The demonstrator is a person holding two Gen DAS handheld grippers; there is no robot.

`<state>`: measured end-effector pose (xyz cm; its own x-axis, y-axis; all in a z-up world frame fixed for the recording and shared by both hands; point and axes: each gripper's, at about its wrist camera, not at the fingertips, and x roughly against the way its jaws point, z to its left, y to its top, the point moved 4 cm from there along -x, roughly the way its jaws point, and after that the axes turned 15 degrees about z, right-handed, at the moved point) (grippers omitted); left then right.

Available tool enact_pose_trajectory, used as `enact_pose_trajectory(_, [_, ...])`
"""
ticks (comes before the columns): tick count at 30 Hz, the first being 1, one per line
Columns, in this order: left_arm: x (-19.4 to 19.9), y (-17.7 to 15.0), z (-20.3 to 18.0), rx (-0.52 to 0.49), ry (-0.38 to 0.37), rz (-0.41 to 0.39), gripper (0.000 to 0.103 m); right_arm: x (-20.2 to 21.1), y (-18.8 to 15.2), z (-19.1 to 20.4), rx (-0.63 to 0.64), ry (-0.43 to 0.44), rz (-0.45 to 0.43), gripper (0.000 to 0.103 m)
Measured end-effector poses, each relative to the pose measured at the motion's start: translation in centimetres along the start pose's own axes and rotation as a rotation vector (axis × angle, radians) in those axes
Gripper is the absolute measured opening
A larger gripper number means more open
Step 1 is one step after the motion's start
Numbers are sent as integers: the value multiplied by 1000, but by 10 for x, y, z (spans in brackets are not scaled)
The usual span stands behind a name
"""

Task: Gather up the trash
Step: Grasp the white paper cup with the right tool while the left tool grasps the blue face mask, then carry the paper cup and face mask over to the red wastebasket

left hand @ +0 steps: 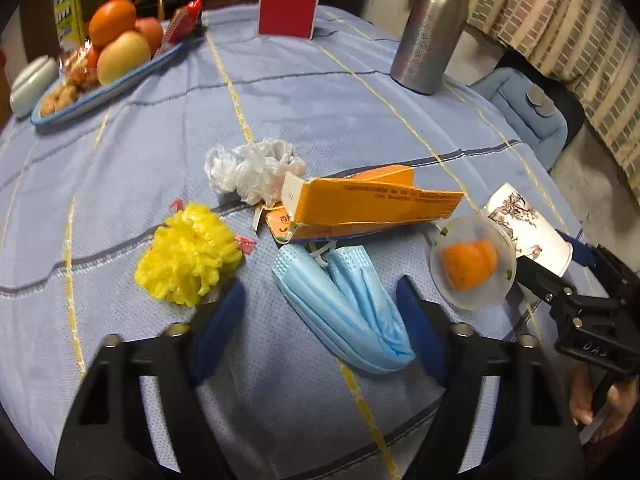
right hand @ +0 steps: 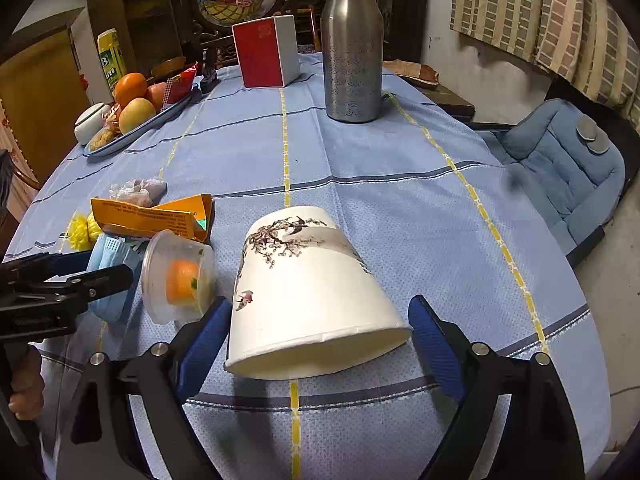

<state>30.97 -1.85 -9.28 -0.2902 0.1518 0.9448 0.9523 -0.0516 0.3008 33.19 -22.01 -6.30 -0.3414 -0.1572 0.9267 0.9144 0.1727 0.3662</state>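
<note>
Left wrist view: we see our left hand-held gripper (left hand: pixel 320 296) open above the surface (left hand: pixel 320 112), with the crumpled blue face mask (left hand: pixel 340 304) lying between its blue fingers (left hand: pixel 412 312), not pressed. Just beside it lie a yellow plastic wad (left hand: pixel 188 256) and an orange carton (left hand: pixel 360 208). In the right wrist view, our right hand-held gripper (right hand: pixel 320 332) stands wide around the paper cup (right hand: pixel 308 292), which lies on its side; the pads seem not to squeeze it.
</note>
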Motion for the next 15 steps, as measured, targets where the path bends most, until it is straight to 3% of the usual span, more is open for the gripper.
enact_pose_trajectory(3, [2, -1, -4, -16, -32, -4, 42, 1, 0, 0, -1, -5, -2, 88])
enact_pose_trajectory(4, [5, -1, -4, -15, -43, -10, 40, 1, -1, 0, -4, -6, -4, 88])
enact_pose_trajectory(15, [63, -9, 5, -1, -230, -176, 38, 3, -1, -3, -14, 9, -16, 87])
